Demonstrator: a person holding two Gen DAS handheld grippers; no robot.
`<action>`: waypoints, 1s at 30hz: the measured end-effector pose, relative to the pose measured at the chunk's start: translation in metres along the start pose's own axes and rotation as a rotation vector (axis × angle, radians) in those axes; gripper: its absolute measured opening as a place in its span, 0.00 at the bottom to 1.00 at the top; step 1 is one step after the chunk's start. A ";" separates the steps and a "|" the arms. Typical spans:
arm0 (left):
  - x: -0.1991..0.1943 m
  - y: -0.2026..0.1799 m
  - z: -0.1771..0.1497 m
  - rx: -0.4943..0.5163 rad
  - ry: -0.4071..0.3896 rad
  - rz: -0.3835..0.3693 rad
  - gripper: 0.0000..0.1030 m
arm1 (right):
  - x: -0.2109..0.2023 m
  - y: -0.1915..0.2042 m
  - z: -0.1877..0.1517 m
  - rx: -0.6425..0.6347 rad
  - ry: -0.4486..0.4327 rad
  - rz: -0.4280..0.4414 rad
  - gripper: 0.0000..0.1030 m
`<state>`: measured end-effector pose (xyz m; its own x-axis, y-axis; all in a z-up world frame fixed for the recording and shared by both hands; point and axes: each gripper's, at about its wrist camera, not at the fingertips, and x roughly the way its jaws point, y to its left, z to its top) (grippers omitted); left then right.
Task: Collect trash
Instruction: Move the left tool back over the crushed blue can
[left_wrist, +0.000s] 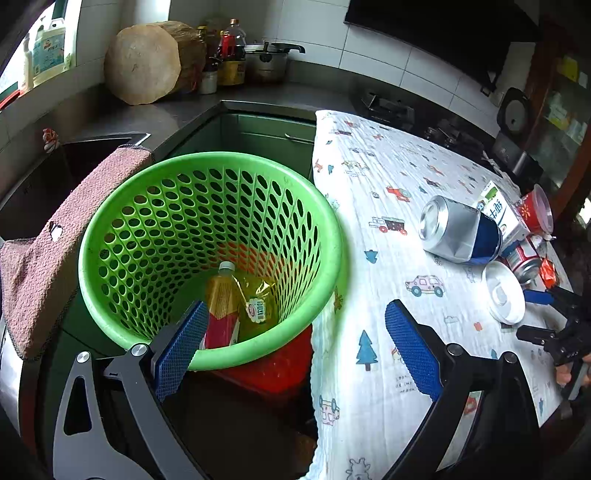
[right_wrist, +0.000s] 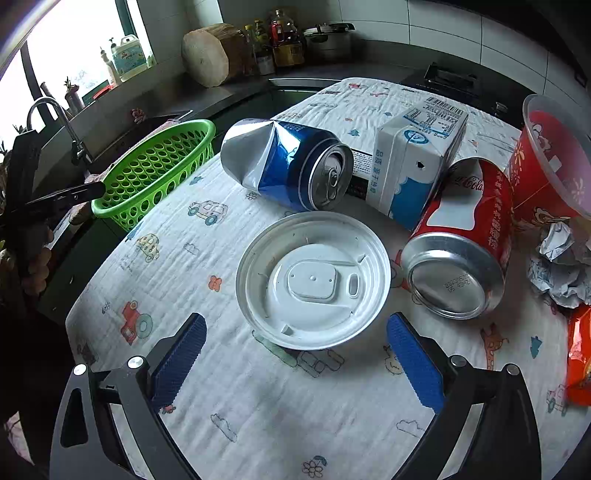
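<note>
A green perforated basket (left_wrist: 110, 206) stands beside the cloth-covered table (left_wrist: 369, 295); inside lie a yellow bottle (left_wrist: 221, 291) and a yellow packet (left_wrist: 258, 299). My left gripper (left_wrist: 295, 343) hangs open above the basket's near rim, holding nothing. On the table lie a white plastic lid (right_wrist: 314, 280), a crushed blue can (right_wrist: 288, 162), a milk carton (right_wrist: 413, 162), a red cola can (right_wrist: 461, 251), a red cup (right_wrist: 546, 158) and crumpled paper (right_wrist: 561, 266). My right gripper (right_wrist: 297, 354) is open just short of the lid, its pads clear of it.
A pink towel (left_wrist: 48, 266) drapes over the sink edge left of the basket. A red crate (left_wrist: 280, 365) sits under the basket. A wooden chopping block (left_wrist: 147, 62), bottles and a pot stand on the far counter. An orange wrapper (right_wrist: 580, 354) lies at the table's right edge.
</note>
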<state>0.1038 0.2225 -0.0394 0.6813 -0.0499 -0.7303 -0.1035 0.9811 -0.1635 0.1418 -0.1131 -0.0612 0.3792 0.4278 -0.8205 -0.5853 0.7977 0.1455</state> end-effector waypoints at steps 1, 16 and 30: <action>0.000 -0.002 0.000 0.005 0.000 -0.002 0.92 | 0.002 0.000 0.001 -0.001 0.003 0.000 0.92; 0.003 -0.046 0.007 0.154 -0.005 -0.052 0.93 | 0.023 -0.003 0.017 0.013 0.013 -0.048 0.92; 0.018 -0.097 0.022 0.333 -0.006 -0.090 0.93 | 0.026 0.007 0.015 -0.025 0.002 -0.104 0.86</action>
<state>0.1422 0.1310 -0.0218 0.6810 -0.1390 -0.7190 0.1992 0.9800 -0.0008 0.1587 -0.0896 -0.0732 0.4370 0.3426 -0.8316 -0.5604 0.8269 0.0462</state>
